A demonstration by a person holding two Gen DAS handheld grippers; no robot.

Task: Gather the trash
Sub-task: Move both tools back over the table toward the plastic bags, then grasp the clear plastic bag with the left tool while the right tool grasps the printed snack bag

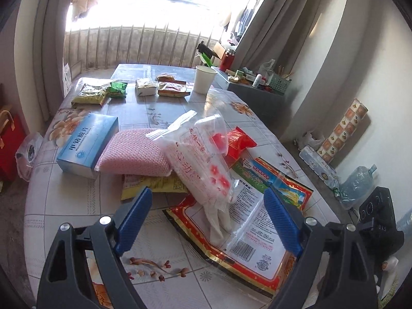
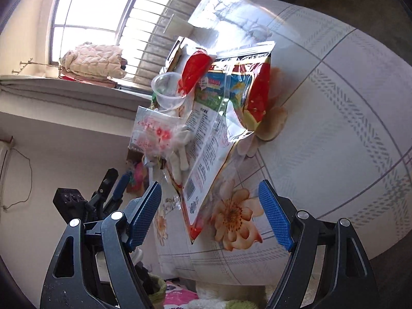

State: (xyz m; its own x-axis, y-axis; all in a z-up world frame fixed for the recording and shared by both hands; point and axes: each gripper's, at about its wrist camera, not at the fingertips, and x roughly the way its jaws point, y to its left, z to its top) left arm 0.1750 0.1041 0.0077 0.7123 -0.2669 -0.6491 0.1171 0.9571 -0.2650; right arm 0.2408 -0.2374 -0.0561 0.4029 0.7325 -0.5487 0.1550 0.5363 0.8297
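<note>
On the flower-print table (image 1: 77,206) a flat red and gold empty food bag (image 1: 260,229) lies spread out. A clear plastic bag with red flowers (image 1: 203,159) leans over it, and its white tail end hangs between the wide-apart blue pads of my left gripper (image 1: 208,195), which is open and presses on nothing. A clear cup (image 1: 213,126) and a red wrapper (image 1: 240,141) sit behind. In the tilted right wrist view, my right gripper (image 2: 209,188) is open over the food bag's (image 2: 213,134) near corner. The clear cup (image 2: 168,87), flowered bag (image 2: 154,134) and left gripper (image 2: 116,185) show beyond.
A pink pad (image 1: 134,152), a blue box (image 1: 87,144) and a yellow packet (image 1: 154,184) lie to the left. A paper cup (image 1: 204,78) and several snack packets (image 1: 146,87) stand at the far end. Water bottles (image 1: 358,182) and a black device (image 1: 376,211) are off the right edge.
</note>
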